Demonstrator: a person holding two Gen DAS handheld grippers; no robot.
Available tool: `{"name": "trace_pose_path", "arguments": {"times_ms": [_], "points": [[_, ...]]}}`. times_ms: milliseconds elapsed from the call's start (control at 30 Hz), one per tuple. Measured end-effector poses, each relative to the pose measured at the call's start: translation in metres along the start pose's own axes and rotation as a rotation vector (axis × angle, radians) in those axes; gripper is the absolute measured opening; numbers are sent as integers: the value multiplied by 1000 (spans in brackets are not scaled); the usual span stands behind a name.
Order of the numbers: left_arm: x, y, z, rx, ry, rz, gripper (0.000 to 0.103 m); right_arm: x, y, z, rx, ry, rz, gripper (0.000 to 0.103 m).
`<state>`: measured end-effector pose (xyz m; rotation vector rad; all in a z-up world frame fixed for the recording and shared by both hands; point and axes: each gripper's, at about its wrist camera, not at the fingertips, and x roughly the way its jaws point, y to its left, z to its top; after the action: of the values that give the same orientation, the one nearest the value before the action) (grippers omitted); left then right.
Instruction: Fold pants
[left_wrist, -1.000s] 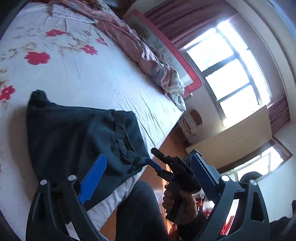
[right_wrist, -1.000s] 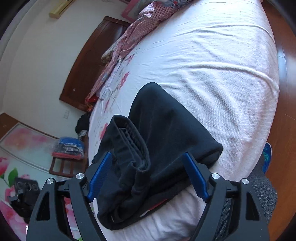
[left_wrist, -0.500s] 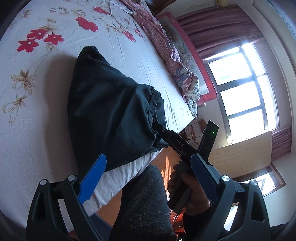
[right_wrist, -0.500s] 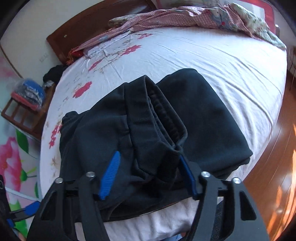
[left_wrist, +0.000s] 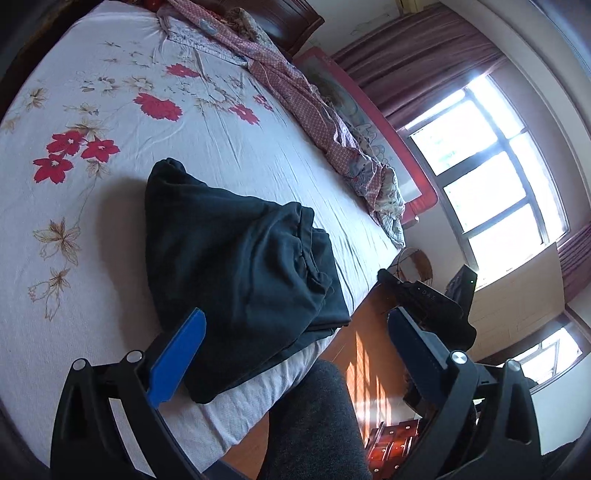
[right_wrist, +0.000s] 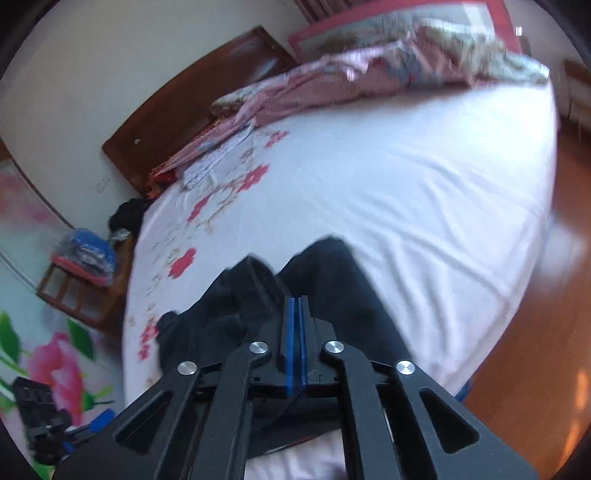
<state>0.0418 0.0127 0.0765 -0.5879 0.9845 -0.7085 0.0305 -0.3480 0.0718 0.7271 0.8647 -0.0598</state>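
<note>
On bed (left_wrist: 258, 155): folded pants (left_wrist: 236, 273); right hand-held gripper (right_wrist: 295, 314) closed, empty.

Home bedroom, floral-sheeted bed (left_wrist: 221, 155), wooden headboard (right_wrist: 192, 99), curtained window (left_wrist: 491, 155)

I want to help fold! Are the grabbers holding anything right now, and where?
Nothing is held. The left gripper is open above the folded black pants; the right gripper is shut with nothing visible between its pads.
</note>
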Motion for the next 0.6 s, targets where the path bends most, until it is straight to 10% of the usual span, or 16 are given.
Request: {"name": "trace_pose_path", "arguments": {"times_ms": [33,267,400,500,600], "points": [[2,-1,-3,3,10,3,99,10,-4,-7,41,16,-17,78],[10,-2,-10,2,55,17,99,62,-9,-21,91,64,-56,78],[11,5,-10,-28,54,14,99,78,36,-38,-123,58,-104,77],[15,11,-11,-59,73,16,99,86,71,-49,-341,21,-263,43],[13,14,-11,-63,72,19,99,77,69,-39,-343,32,-211,24]]}}
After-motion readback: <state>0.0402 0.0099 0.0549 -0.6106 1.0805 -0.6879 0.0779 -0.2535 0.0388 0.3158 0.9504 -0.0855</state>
